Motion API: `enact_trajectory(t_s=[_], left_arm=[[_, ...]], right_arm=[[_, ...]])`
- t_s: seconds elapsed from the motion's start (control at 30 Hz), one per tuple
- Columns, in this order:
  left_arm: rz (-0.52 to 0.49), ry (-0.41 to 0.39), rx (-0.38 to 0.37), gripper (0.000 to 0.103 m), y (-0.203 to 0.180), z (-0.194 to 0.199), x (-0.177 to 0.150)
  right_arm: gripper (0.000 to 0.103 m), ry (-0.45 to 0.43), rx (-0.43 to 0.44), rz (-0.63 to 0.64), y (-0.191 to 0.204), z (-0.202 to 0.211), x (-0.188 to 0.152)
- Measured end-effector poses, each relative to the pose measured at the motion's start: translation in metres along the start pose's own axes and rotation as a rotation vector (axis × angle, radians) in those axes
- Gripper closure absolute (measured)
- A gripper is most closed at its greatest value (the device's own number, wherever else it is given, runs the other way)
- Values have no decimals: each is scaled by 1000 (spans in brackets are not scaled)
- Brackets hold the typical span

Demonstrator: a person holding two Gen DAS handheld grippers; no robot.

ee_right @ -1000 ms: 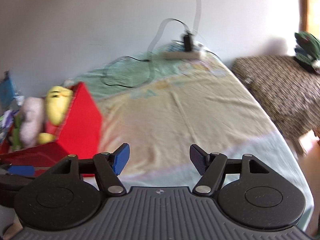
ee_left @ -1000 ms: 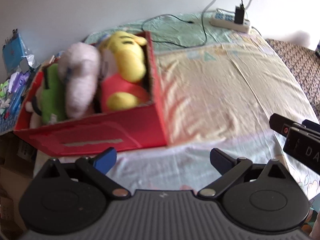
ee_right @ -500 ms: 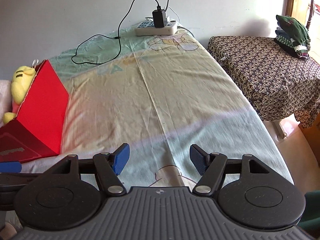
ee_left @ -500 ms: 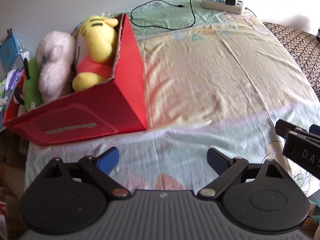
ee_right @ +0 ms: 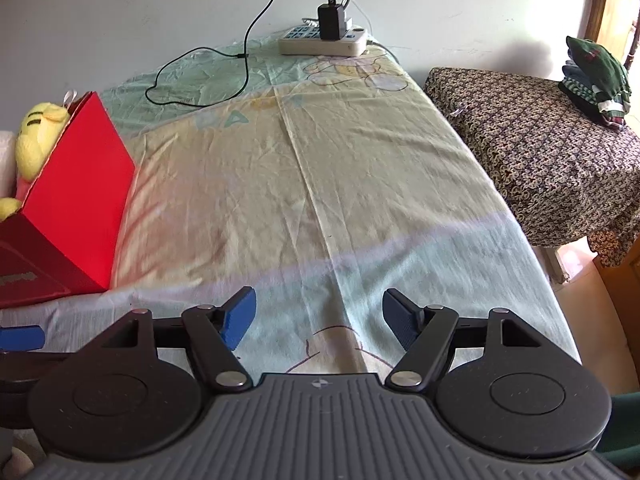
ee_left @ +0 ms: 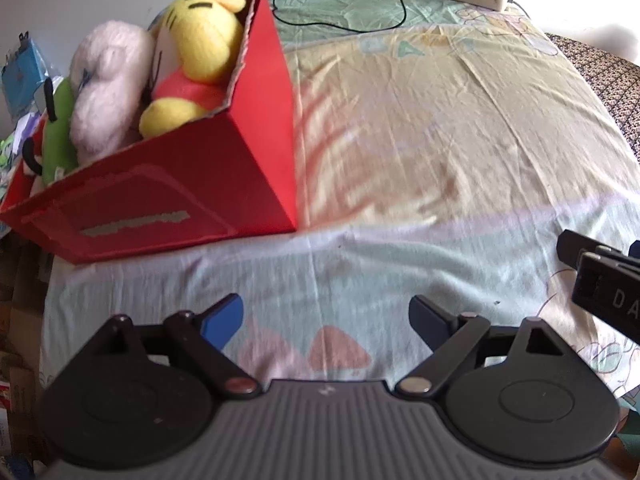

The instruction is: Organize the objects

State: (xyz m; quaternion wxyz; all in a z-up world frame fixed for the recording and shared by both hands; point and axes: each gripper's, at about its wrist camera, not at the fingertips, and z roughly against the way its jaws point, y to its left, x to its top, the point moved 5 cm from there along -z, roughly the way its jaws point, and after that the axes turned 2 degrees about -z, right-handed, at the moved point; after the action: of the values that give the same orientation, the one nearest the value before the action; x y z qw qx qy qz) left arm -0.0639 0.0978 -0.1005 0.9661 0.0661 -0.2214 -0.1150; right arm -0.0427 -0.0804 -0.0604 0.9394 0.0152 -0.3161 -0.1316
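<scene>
A red cardboard box (ee_left: 172, 192) stands at the left side of the bed and holds a yellow plush bear (ee_left: 196, 48), a pale pink plush (ee_left: 108, 88) and a green plush (ee_left: 58, 136). The same red box (ee_right: 68, 208) shows at the left of the right wrist view with the yellow bear (ee_right: 36, 136) peeking over its rim. My left gripper (ee_left: 326, 318) hangs open above the sheet, in front of the box, holding nothing. My right gripper (ee_right: 318, 314) is open too, over the bed's near middle. Its body (ee_left: 600, 292) appears at the right edge of the left wrist view.
A white power strip (ee_right: 322, 42) with a black charger and cable (ee_right: 244, 64) lies at the head of the bed. A side table under patterned cloth (ee_right: 540, 152) stands to the right with folded clothes (ee_right: 596, 76). Clutter (ee_left: 20, 80) lies left of the box.
Both grippers have pulled back and risen from the box, so it sits further left and the bed fills more of each view. Both stay open.
</scene>
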Motion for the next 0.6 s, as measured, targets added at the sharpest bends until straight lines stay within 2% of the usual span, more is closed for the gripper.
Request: enact_trajectory(t_s=[0.23,0.6], left_arm=[[43,23,20,12,23,-6,-9],[80,-43,49,10,89,3,-1]], right_arm=[[31,31,50,41,26,-6,-3],[31,56,61,34,79,-3,0]])
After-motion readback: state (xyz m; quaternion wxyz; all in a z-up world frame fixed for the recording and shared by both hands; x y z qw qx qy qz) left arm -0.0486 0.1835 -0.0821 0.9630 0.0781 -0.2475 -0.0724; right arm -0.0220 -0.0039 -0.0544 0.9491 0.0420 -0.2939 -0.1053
